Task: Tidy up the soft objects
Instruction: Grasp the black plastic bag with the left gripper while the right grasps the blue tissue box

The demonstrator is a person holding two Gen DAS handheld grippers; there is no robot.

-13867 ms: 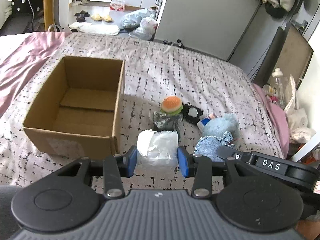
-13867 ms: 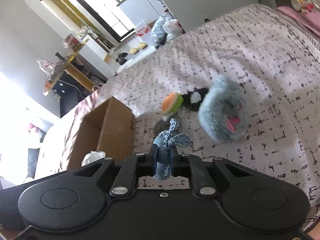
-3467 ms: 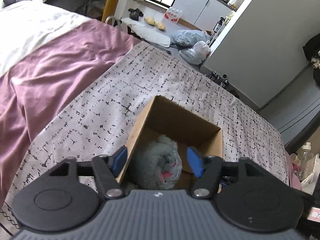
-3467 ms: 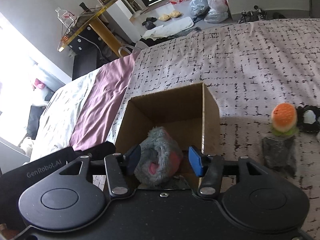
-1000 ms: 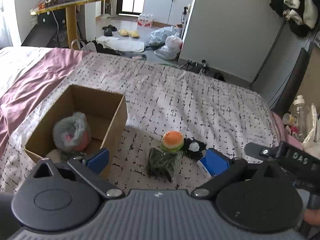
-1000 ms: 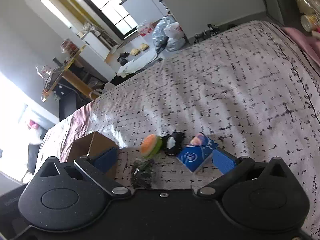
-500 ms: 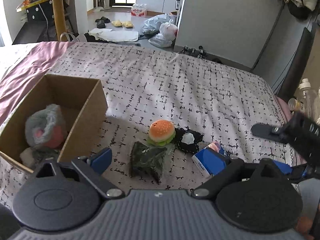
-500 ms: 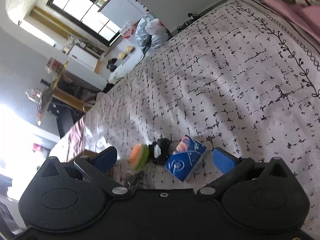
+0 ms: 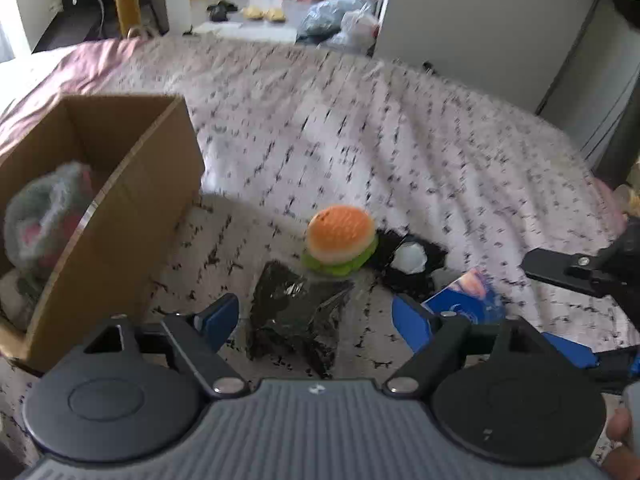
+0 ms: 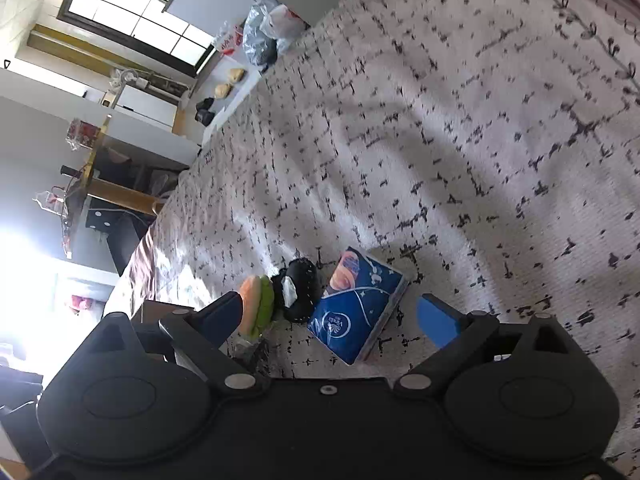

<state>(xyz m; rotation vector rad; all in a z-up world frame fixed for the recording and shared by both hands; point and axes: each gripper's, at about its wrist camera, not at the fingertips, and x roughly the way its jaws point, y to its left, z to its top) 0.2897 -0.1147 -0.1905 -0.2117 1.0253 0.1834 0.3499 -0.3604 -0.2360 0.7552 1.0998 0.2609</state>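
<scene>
Both claws are spread wide and hold nothing. The left claw (image 9: pixel 316 314) hangs over a crumpled dark plastic packet (image 9: pixel 296 312) on the patterned bed (image 9: pixel 400 140). The right claw (image 10: pixel 332 312) frames a blue tissue pack (image 10: pixel 358 306) lying flat. A burger plush (image 9: pixel 341 240) touches the dark packet, with a black-and-white soft toy (image 9: pixel 408 258) just beside it. A grey furry plush (image 9: pixel 44 216) sits inside the cardboard box (image 9: pixel 132 208).
</scene>
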